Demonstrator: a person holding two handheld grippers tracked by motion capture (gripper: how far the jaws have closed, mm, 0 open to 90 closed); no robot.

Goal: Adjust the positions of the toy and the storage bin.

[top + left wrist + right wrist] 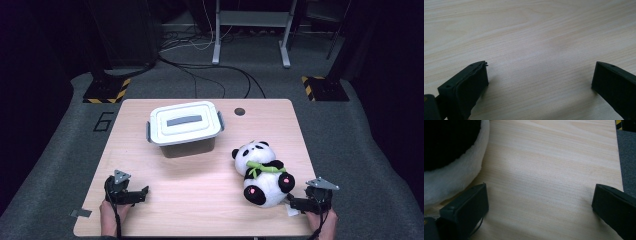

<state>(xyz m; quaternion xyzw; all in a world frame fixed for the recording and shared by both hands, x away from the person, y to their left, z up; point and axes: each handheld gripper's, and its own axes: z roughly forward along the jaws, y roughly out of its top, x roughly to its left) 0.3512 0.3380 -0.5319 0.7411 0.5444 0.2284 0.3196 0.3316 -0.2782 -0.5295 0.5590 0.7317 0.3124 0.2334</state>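
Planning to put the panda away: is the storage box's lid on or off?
On. The white lid sits flat on the box; whether its side latches are clipped cannot be told.

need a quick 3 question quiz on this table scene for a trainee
1. True or false: the box has its lid on.
2. Which gripper is nearest the panda? A) left B) right
3. Fill in: both grippers' jaws stand ____.

Key
1. True: the white lid covers it.
2. B: the right gripper sits beside the panda; the left gripper is over bare table.
3. Open, with nothing between them.
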